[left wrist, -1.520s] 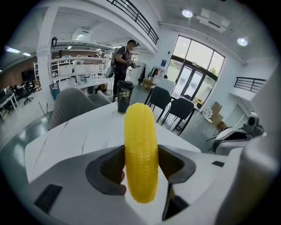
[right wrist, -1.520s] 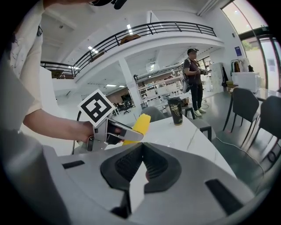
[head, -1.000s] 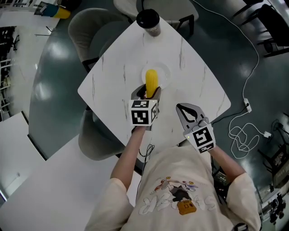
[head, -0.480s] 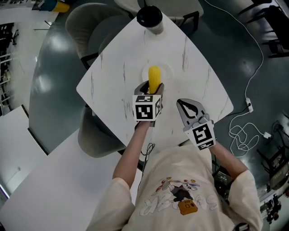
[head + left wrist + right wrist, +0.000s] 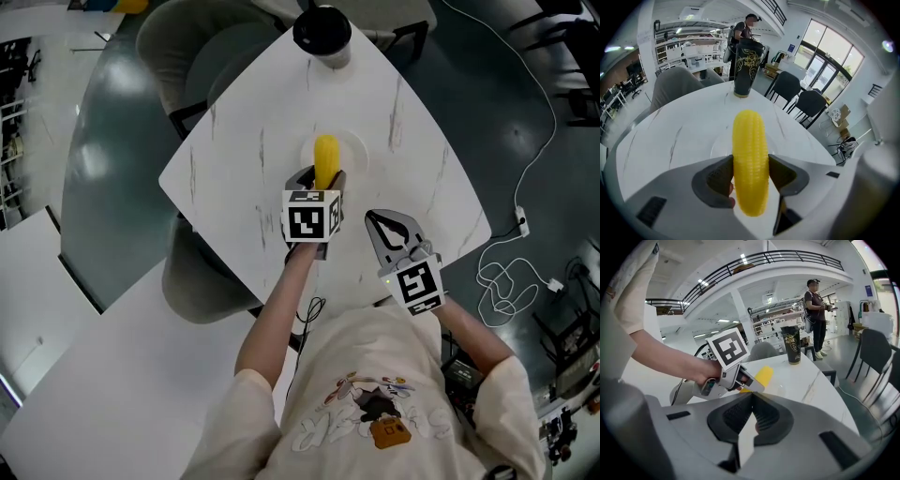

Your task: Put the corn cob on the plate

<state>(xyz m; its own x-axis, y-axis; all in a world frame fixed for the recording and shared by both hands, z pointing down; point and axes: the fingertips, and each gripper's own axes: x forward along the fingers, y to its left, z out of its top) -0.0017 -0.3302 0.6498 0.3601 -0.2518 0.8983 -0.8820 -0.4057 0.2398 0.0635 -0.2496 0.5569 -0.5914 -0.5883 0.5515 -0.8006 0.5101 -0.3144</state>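
Clamping the yellow corn cob [image 5: 325, 155] above the round white plate [image 5: 355, 150], left tongs [image 5: 751, 161] should be lowered gently before release; right tongs [image 5: 751, 404] are closed, empty.

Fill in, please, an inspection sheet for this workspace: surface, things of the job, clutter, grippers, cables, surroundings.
Surface: white table with grey veins, mostly bare.
Job's things: corn cob held over the plate; whether it touches the plate cannot be told.
Clutter: one dark cup with a black lid at the far corner.
Grippers: left gripper shut on the corn cob; right gripper shut and empty, above the table's near edge.
Cables: white cable lying on the floor to the right of the table.
Surroundings: grey chair beside the table; a person standing far behind.
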